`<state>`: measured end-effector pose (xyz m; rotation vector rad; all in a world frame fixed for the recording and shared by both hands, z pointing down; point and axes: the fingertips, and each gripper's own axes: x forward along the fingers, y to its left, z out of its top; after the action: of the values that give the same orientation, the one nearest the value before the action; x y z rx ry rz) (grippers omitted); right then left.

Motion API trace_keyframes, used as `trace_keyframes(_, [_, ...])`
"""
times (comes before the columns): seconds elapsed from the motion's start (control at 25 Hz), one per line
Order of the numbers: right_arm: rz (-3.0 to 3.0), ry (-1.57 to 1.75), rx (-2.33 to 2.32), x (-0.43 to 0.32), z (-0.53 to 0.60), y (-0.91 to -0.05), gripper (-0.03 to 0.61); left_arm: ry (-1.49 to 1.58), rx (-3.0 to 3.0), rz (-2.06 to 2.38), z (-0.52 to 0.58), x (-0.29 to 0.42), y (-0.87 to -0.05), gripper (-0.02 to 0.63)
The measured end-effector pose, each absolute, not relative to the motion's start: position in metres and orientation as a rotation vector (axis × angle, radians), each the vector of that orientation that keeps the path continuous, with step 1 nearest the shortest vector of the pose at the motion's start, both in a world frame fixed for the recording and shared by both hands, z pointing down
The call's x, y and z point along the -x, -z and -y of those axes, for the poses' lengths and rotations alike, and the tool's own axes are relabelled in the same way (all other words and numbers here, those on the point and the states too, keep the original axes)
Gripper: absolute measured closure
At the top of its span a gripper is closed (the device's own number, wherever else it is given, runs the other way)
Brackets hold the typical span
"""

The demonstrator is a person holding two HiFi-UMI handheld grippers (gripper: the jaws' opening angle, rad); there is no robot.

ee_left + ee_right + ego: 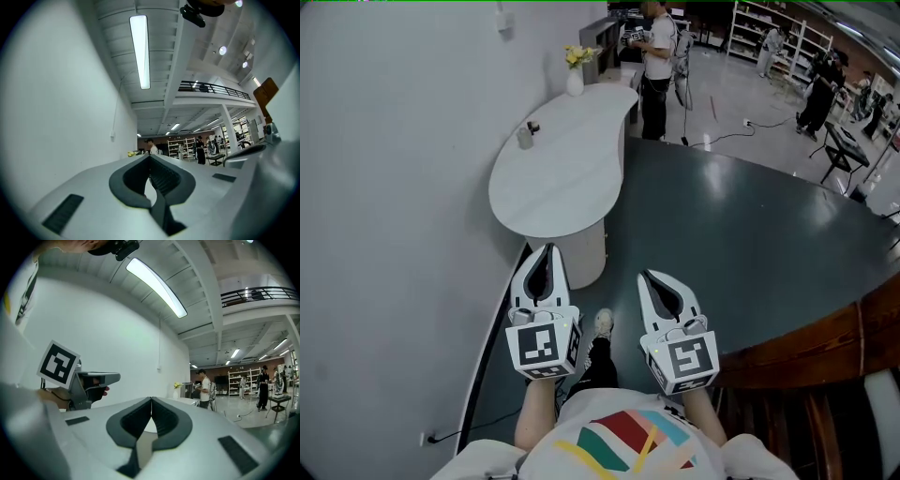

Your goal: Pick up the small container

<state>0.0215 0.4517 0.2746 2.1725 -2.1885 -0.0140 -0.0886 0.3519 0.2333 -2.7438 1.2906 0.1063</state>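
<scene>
Forearms (538, 412) stretched forward, left tool (547, 247) and right tool (646, 275) level, parallel, both closed, empty

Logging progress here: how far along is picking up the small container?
Nothing looks done: the small container sits untouched on the white table. In hand: nothing; left gripper and right gripper are both shut and empty, well short of it. Remaining: reach it, open, grasp, lift.

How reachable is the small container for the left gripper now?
Probably not yet: the left gripper hangs short of the white table, the small container far across it; nothing blocks the way.
</scene>
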Motion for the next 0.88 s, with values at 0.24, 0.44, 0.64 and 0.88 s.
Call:
trace_keyframes(0.24, [2.179,-0.046,-2.123,-0.031,-0.398,-0.296,0.568,-0.053,2.789,-1.293,-0.298,0.069,-0.258,0.597])
trace_keyframes(0.44, [2.176,-0.102,-2.095,-0.048,-0.346,-0.299,0.568,-0.017,2.813,-1.280,-0.250,0.044,-0.260,0.597])
trace_keyframes(0.64, [2.175,-0.134,-2.073,-0.068,-0.263,-0.293,0.568,0.024,2.839,-1.290,-0.171,0.022,-0.261,0.597])
trace_keyframes(0.88, [2.181,-0.085,-2.103,-0.101,-0.156,-0.268,0.568,-0.005,2.866,-1.285,-0.067,-0.005,-0.252,0.597])
